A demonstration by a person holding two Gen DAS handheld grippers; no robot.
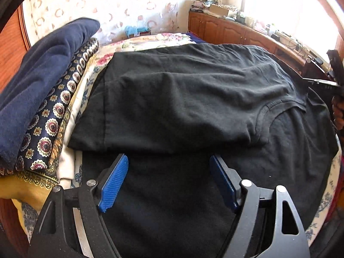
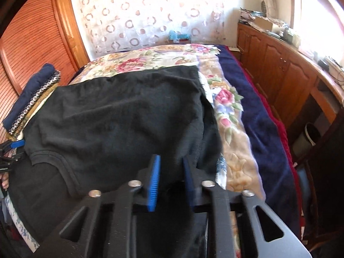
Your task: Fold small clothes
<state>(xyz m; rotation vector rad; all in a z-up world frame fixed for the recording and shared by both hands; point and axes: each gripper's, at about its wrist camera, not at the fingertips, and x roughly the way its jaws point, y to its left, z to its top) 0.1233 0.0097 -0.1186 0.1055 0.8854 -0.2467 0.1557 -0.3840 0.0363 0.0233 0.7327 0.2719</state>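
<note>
Only the right wrist view shows the red blanket (image 2: 286,137) beyond the black T-shirt (image 2: 120,116).

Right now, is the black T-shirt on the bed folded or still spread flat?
Partly folded: the black T-shirt has one part doubled over the rest, the collar lying on top of a lower layer.

- No text, label, brand, number or sign can be read in either wrist view.
- The clutter on the far cabinet top is too small and blurred to show any lettering.
</note>
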